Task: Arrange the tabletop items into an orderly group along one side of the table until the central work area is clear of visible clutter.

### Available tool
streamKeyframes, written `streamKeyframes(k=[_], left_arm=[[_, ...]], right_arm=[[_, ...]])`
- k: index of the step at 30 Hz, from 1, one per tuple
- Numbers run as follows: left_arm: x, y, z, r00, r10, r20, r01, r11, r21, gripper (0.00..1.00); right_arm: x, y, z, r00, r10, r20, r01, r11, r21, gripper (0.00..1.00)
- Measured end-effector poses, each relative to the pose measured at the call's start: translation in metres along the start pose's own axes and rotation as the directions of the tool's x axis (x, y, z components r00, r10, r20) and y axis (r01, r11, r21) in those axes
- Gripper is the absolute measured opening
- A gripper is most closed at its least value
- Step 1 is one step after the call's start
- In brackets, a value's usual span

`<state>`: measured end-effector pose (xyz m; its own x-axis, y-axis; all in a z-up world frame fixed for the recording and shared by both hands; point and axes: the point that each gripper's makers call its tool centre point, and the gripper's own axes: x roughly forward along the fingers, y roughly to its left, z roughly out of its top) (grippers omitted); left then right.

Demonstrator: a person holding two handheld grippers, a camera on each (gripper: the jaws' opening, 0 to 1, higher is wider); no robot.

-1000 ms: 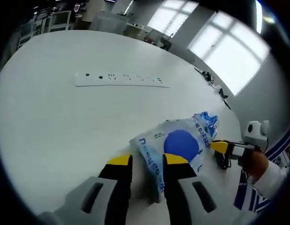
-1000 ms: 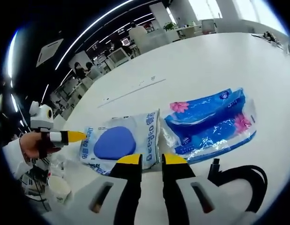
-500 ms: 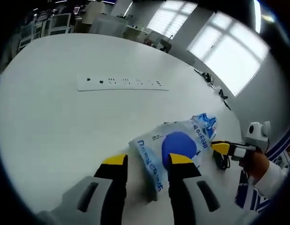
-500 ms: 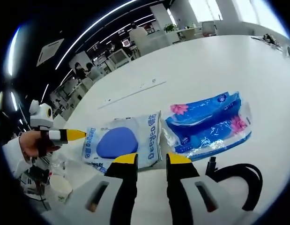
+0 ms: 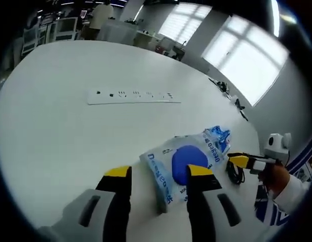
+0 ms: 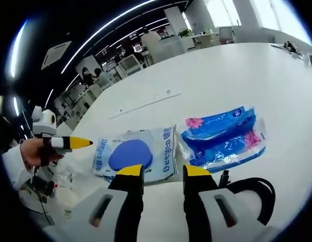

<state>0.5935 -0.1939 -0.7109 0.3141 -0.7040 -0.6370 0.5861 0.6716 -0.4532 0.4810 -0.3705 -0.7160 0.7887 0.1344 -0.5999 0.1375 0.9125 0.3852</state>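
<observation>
Wipes pack (image 6: 135, 156) lies flat, crosswise before jaws.

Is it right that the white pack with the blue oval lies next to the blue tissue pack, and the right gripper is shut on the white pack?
Not quite. The right gripper is open and holds nothing; in the right gripper view its jaws stand apart, short of the white pack. The rest is right: that pack lies next to the blue tissue pack.
</observation>
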Motion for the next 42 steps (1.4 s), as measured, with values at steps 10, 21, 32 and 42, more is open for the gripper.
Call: streamKeyframes(k=[10,21,32,42], left_arm=[[-0.012,-0.003,0.006,1.0,-0.009,0.019,0.009,1.0,0.005,0.52],[-0.029,-0.004,0.011,0.999,-0.017,0.04,0.017,1.0,0.009,0.64],[-0.052,-0.006,0.021,0.997,-0.021,0.076,0.02,1.0,0.013,0.75],[-0.073,-0.01,0.025,0.994,-0.03,0.107,0.028,0.999,0.017,0.79]], right_arm=[[-0.004,0.008,0.011,1.0,0.022,0.007,-0.022,0.999,-0.042,0.38],[-0.008,0.02,0.026,0.998,0.059,0.015,-0.057,0.994,-0.094,0.47],[-0.015,0.034,0.034,0.994,0.105,0.008,-0.103,0.986,-0.134,0.56],[-0.023,0.045,0.04,0.99,0.143,-0.004,-0.142,0.976,-0.163,0.59]])
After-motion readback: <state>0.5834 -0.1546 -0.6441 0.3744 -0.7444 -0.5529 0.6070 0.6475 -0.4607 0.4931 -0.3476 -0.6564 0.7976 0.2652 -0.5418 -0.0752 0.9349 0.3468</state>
